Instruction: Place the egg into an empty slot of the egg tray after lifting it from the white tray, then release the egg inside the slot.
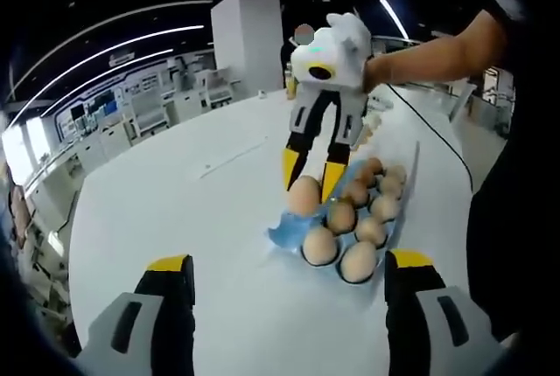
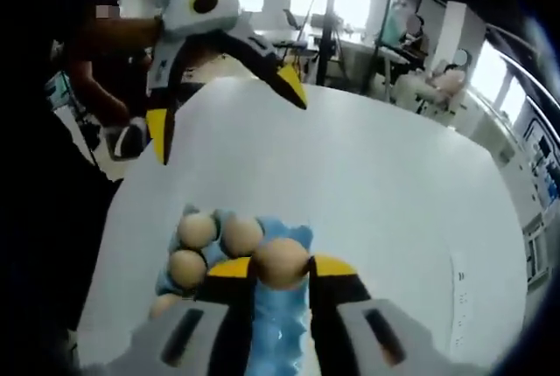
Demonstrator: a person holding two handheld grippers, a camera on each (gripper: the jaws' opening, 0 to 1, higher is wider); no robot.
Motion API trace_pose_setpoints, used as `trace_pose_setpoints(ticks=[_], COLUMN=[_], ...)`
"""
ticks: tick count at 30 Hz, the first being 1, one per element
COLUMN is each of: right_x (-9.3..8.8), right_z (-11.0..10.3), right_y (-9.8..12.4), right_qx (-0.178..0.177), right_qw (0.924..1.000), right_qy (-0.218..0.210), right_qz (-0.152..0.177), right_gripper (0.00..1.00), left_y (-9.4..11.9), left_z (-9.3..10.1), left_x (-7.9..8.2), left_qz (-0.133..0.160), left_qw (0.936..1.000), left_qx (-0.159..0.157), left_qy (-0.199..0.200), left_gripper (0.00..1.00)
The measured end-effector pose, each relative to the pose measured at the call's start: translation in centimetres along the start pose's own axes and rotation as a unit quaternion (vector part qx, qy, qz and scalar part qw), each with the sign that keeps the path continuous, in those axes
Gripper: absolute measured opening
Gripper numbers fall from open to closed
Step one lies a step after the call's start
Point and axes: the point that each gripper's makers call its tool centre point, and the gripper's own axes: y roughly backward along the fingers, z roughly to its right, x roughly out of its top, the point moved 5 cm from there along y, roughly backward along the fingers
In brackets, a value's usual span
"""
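**Egg pinched over the blue egg tray**

In the right gripper view, the right gripper (image 2: 281, 264) clenches a single egg (image 2: 280, 262) between its yellow-tipped fingers (image 2: 229, 268). The egg is smooth, oval and pale brown with a dull sheen. It sits at the near end of the egg tray (image 2: 278, 323), a light blue moulded piece with rounded cups and a wavy edge. Whether the egg rests in a cup or hangs just above it cannot be told. Just beyond and to the left, other brown eggs (image 2: 197, 229) of the same look sit in their cups.

The tray lies on a wide, plain white table (image 2: 394, 184) with a matte, even surface.

In the left gripper view, the left gripper (image 1: 289, 267) is released, its grey fingers with yellow tips (image 1: 171, 264) standing well apart over bare table. Past them lie the blue tray and its clustered eggs, with the right gripper's black-and-yellow fingers closed on the egg at the tray's left corner. A person's bare forearm (image 1: 437, 52) holds that gripper's white body.

Farther off, across the table, stand white workbenches (image 1: 149, 114) and a white pillar (image 1: 247, 39) under long strip lights.
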Motion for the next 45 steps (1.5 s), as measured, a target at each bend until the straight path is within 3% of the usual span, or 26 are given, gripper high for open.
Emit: trace_pose_setpoints(ticks=[15, 22, 35, 45], right_x=[0.2, -0.7, -0.8, -1.5], right_z=[0.8, 1.0, 0.9, 1.3], right_y=[-3.0, -3.5, -4.2, -4.0], right_qx=[0.016, 0.024, 0.040, 0.036], right_qw=[0.9997, 0.9991, 0.9982, 0.9966], right_qy=[-0.018, -0.035, -0.044, -0.069], right_qz=[-0.001, -0.006, -0.010, 0.026], right_gripper=[0.23, 0.23, 0.24, 0.30], left_y=[0.2, 0.9, 1.2, 1.2], left_z=[-0.4, -3.3, -4.1, -4.1], left_x=[-0.2, -2.0, -2.5, -2.5], left_qz=[-0.002, -0.002, -0.005, -0.007], left_qw=[1.0000, 1.0000, 1.0000, 1.0000], left_qx=[0.001, 0.000, 0.002, 0.002], left_qy=[0.002, 0.005, 0.004, 0.001], left_gripper=[0.91, 0.91, 0.91, 0.90])
